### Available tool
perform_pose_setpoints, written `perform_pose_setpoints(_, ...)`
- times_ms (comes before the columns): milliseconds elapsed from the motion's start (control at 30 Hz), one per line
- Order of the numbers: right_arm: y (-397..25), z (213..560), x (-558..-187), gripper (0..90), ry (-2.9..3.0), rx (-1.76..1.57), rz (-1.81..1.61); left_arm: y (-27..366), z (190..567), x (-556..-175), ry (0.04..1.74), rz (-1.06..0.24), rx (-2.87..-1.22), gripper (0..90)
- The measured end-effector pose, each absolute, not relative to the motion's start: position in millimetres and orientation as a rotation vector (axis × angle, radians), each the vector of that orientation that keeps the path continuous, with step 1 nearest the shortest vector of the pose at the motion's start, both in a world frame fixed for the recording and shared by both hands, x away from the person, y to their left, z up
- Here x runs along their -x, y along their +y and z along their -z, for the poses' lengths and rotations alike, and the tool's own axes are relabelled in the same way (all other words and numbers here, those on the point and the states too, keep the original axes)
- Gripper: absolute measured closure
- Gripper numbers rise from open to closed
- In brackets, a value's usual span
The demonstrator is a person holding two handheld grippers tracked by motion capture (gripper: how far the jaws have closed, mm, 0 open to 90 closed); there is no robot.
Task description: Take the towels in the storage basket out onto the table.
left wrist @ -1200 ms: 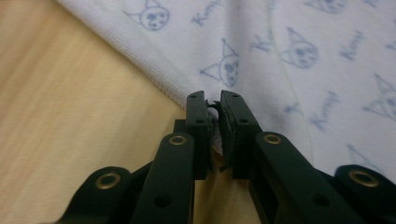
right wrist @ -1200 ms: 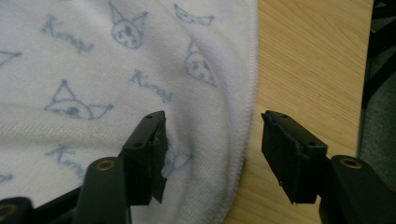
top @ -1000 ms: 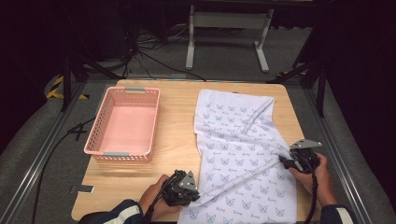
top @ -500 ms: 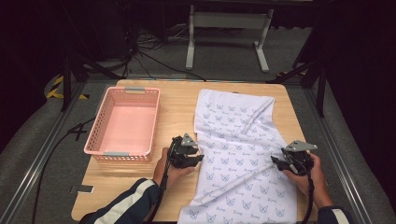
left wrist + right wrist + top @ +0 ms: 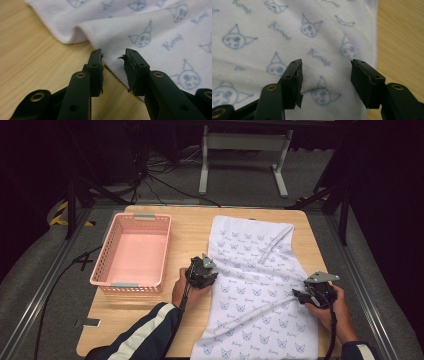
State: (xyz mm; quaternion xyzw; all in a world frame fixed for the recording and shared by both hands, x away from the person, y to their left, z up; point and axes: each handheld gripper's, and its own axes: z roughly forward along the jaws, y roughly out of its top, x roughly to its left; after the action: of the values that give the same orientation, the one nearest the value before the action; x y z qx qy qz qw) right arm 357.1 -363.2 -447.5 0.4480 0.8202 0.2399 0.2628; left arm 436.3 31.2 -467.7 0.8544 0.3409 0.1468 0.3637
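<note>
The white towel with little blue cat faces lies spread out on the tabletop, to the right of the pink basket, and its near end hangs over the tabletop's front edge. A long raised crease runs across the towel. A second ago the left hand-held gripper was down by the towel's near left corner; now it has moved up along the towel's left edge, just beside the basket. Its jaws are a little way open, right at the hem, and hold nothing. The right hand-held gripper has slid down a bit along the towel's right side. Its jaws are wide open over the cloth and hold nothing too. I think both are getting ready to pinch the two side edges, maybe to fold the towel. The towel's near end is cut off in the high view, and the tiny blue words on it are too blurry to read.
</note>
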Motion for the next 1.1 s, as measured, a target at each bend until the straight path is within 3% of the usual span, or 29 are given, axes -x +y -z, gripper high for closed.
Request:
perform_pose_setpoints(100, -369, 447, -357, 43.5, 2.203, -1.230, -0.627, 31, 466, -439, 0.857, -0.466, -2.233, 68.2)
perform_pose_setpoints(267, -374, 448, -359, 43.5, 2.170, -1.269, -0.647, 32, 463, -444, 0.871, -0.479, -2.261, 69.7)
perform_pose_setpoints(400, -369, 450, -360, 46.9, 2.200, -1.251, -0.716, 41, 464, -449, 0.885, -0.377, -2.212, 71.9)
perform_pose_setpoints(533, -363, 449, -358, 46.8, 2.244, -1.193, -0.707, 29, 451, -430, 0.709, -0.324, -2.172, 65.0)
perform_pose_setpoints(567, -362, 449, -358, 47.5, 2.261, -1.180, -0.722, 23, 449, -423, 0.676, -0.365, -2.198, 65.3)
perform_pose_setpoints(667, -358, 449, -358, 48.4, 2.267, -1.175, -0.727, 10, 453, -411, 0.576, -0.316, -2.251, 66.0)
perform_pose_setpoints(900, -362, 454, -361, 47.1, 2.289, -1.243, -0.870, 14, 466, -411, 0.554, -0.252, -2.308, 69.5)
perform_pose_setpoints(1100, -349, 456, -365, 47.0, 2.313, -1.205, -0.900, 31, 464, -399, 0.604, -0.274, -2.326, 73.5)
